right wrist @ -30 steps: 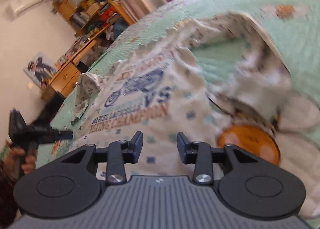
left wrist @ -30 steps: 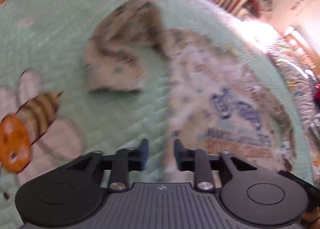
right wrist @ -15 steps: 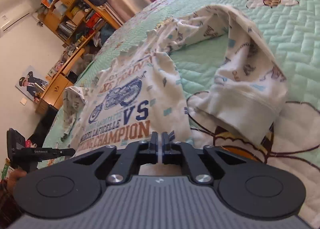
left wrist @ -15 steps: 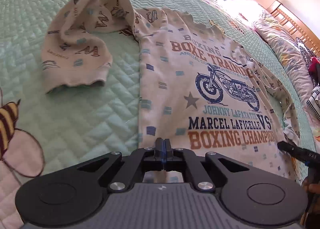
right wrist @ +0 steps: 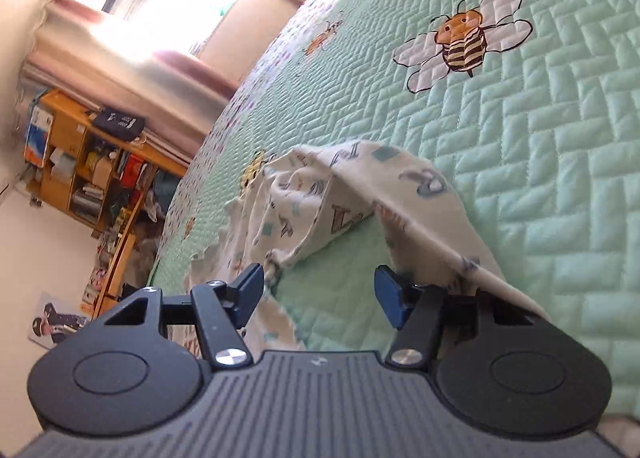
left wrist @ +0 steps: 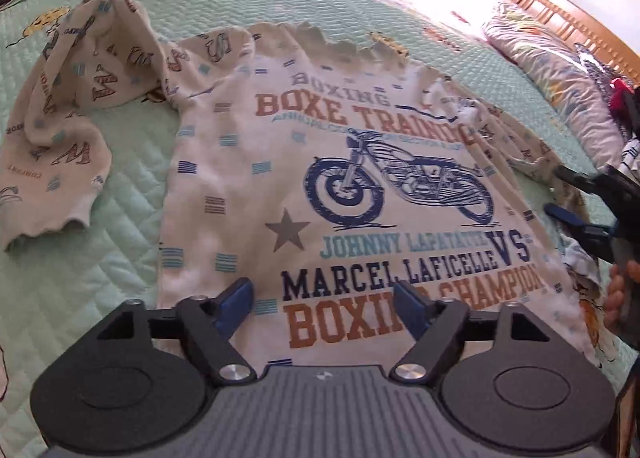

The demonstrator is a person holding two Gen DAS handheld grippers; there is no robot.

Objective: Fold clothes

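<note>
Left wrist view: left gripper (left wrist: pixel 323 304) over the lower hem of the shirt (left wrist: pixel 360 186), jaws opening wide, blue pads apart with only printed cloth under the gap, nothing pinched. Half a second ago closed tight at this same hem, so released now; hem lying flat after a pull, by judgement. At the right edge, right gripper (left wrist: pixel 568 196) with a hand behind it, near the far sleeve (left wrist: pixel 520 146).

Right wrist view: right gripper (right wrist: pixel 320 296) also opening after being nearly closed just before, pads apart, no cloth between them. Just beyond the pads, a sleeve (right wrist: pixel 360 194) standing up in a loose hump over the green quilt (right wrist: pixel 540 178); its edge dropping down behind the right pad, contact not clear.

Shirt spread face up on the quilt, motorcycle print visible, left sleeve (left wrist: pixel 64 130) bent back beside the body, pillow (left wrist: pixel 552 70) further off.

Meaning for the task, as a judgement: smoothing finished, folding itself not started; sleeves probably next to be brought inward.
</note>
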